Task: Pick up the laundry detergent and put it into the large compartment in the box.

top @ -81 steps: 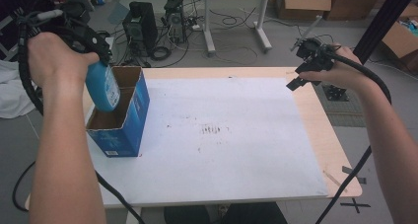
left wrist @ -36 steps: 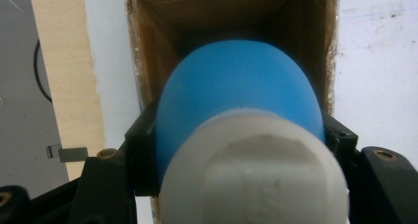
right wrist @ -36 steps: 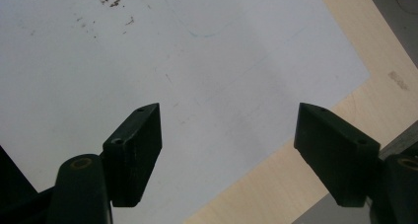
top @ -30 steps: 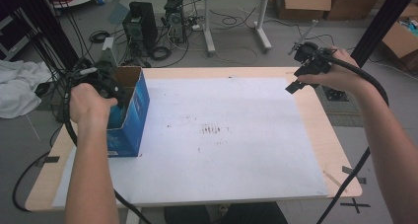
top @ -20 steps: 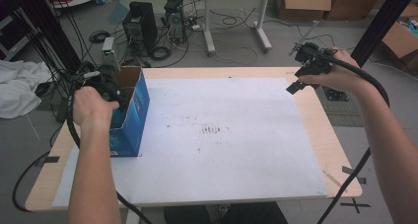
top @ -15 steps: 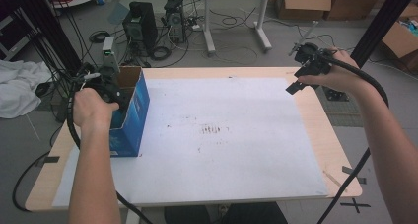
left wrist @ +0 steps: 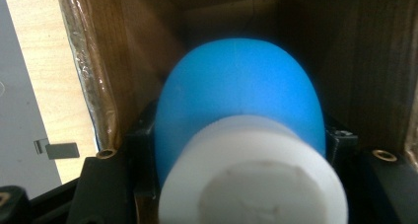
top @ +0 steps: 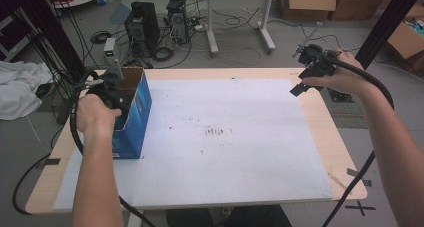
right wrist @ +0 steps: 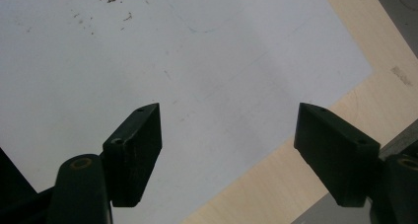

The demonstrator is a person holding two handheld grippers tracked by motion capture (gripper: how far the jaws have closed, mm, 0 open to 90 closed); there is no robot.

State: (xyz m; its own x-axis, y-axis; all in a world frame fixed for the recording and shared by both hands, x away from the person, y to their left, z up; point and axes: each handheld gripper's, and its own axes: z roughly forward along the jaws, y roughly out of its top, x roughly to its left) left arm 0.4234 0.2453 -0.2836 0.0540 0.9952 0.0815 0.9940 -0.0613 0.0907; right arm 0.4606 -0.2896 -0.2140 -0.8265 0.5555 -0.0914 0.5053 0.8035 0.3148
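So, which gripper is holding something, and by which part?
The left gripper holds a blue bottle by its body, inside the box. The right gripper is empty.

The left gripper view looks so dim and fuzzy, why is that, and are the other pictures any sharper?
In the left gripper view the blue bottle with its white cap sits very close, so it blurs, and the box walls shade it. The right gripper view is bright, the open right gripper crisp. The high view is evenly lit, slightly soft.
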